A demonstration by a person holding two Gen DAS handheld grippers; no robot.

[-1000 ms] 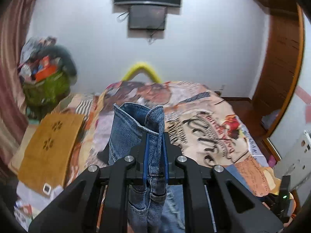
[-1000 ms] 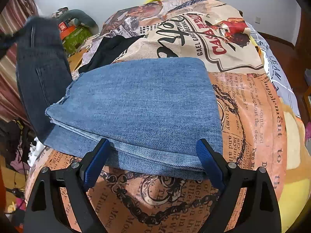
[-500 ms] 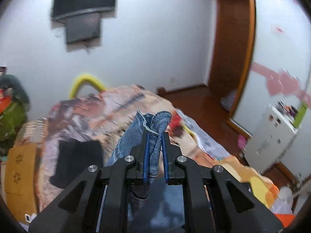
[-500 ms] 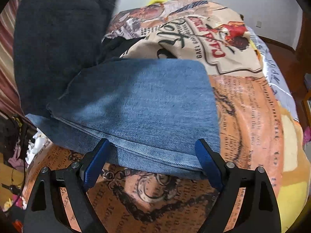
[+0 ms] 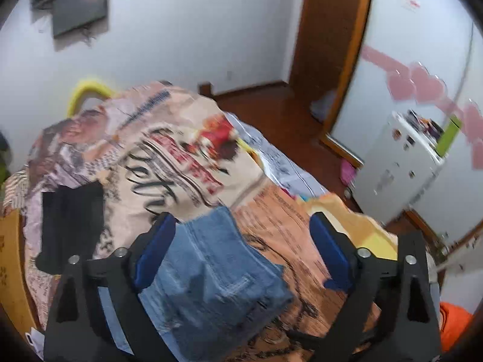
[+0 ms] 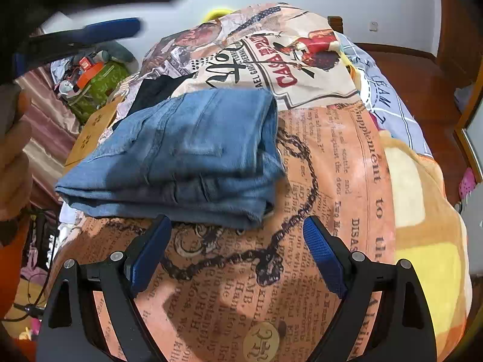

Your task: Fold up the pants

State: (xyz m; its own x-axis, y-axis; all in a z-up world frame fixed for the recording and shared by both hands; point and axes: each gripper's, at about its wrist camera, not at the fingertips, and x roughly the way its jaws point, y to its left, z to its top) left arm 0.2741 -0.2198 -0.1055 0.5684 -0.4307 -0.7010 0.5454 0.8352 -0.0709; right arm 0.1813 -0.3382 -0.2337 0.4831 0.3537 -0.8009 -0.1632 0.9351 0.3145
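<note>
The blue jeans [image 6: 193, 157] lie folded in a thick stack on the printed bedspread [image 6: 332, 181]. My left gripper [image 5: 241, 220] hovers over the stack's top layer [image 5: 211, 271]; its jaws are opening wide, and the denim lies loose below and between them, not pressed by either pad. In the right wrist view that same gripper is a blurred blue pad [image 6: 111, 30] at the upper left. My right gripper [image 6: 238, 223] stands open just in front of the stack's near edge, holding nothing. A person's hand [image 6: 15, 150] shows at the left edge.
A black garment [image 5: 72, 220] lies on the bed beyond the jeans. A tan board with paw prints [image 6: 90, 132] and a green bag of clutter [image 6: 96, 84] sit off the bed's left side. A white cabinet [image 5: 398, 169] stands on the wooden floor at the right.
My left gripper swung right and down with the pinched denim end, laid it over the stack, then opened and let go. My right gripper drew back a little from the stack's edge.
</note>
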